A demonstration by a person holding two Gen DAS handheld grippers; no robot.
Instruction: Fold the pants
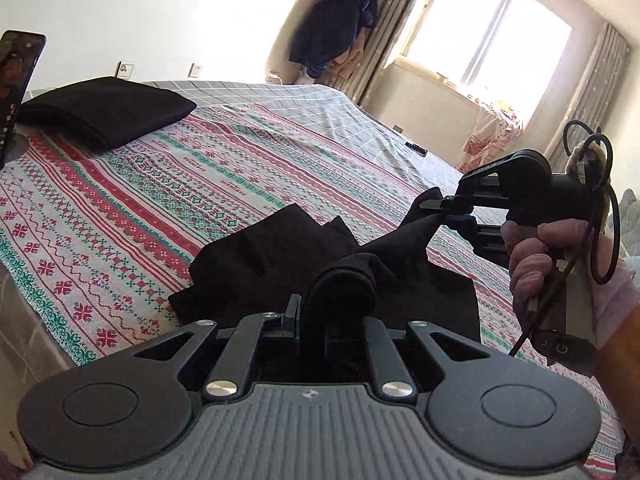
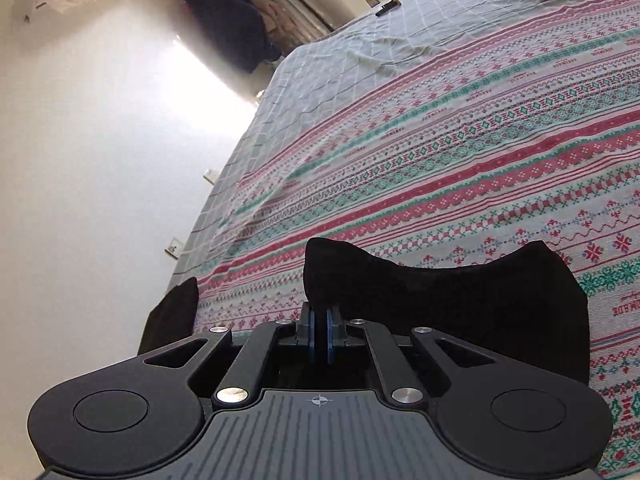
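Two claws share one pair of black pants (image 1: 280,248), each pinching a different part of the cloth. The left claw (image 1: 320,300) is clamped on a thick bunched roll of fabric that rises just ahead of its fingers, the jaws drawn in tight around it. The right claw (image 1: 444,206), seen from the left wrist view with a hand (image 1: 532,256) wrapped round its handle, is closed on a thin corner of the same garment, which pulls up into a taut ridge between the two grips. In the right wrist view the right claw (image 2: 320,336) shows its blue pads (image 2: 331,336) nearly together with black cloth standing up between and beyond them.

Holding two separate points lifts one edge of the pants off the bed (image 1: 120,200) while the rest still lies crumpled on the patterned spread, so the cloth can likely be carried over or spread flat for a fold. The tension between the grips probably keeps that edge straight rather than sagging.

The bulk of the pants sits just beyond and below the left claw, spreading leftward across the spread, and reaches right toward the other claw. From the right wrist view, the dark mass lies directly ahead and to the right of the fingers, resting on the bed.

A second dark folded garment (image 1: 104,112) lies well apart, near the far corner of the bed, apparently already done.
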